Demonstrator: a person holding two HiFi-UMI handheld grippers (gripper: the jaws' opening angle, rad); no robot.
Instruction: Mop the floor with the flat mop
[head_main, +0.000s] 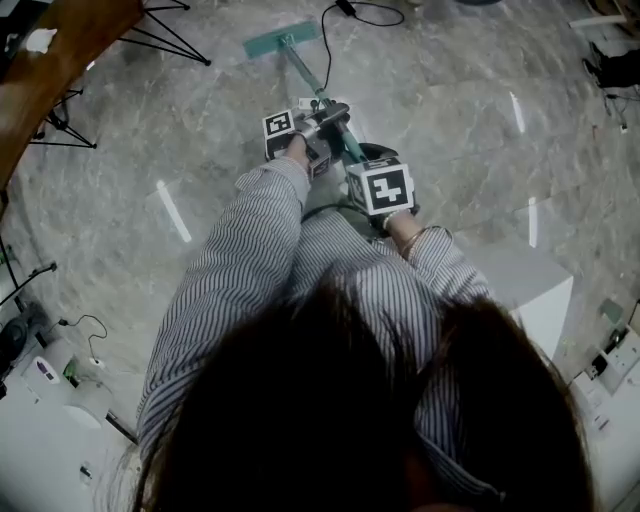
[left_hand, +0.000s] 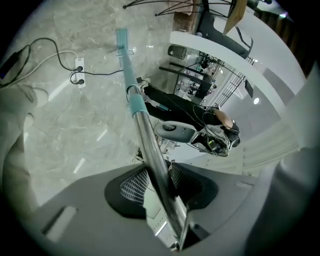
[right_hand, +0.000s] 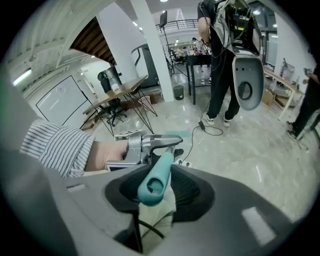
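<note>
The flat mop has a teal pad (head_main: 280, 40) lying on the marble floor ahead of me, and a steel and teal pole (head_main: 313, 84) that slants back to my hands. My left gripper (head_main: 318, 128) is shut on the pole partway up; in the left gripper view the steel pole (left_hand: 150, 145) runs between the jaws down to the mop pad (left_hand: 121, 36). My right gripper (head_main: 372, 170) is shut on the teal handle end (right_hand: 156, 178), which pokes up between its jaws. The left gripper (right_hand: 165, 142) shows just beyond it.
A power strip (left_hand: 78, 70) and cables (head_main: 362, 12) lie on the floor near the mop pad. A wooden table (head_main: 45, 60) and tripod legs (head_main: 165, 35) stand at the left. A person (right_hand: 225, 60) stands ahead with gear. White boxes (head_main: 545, 310) sit at the right.
</note>
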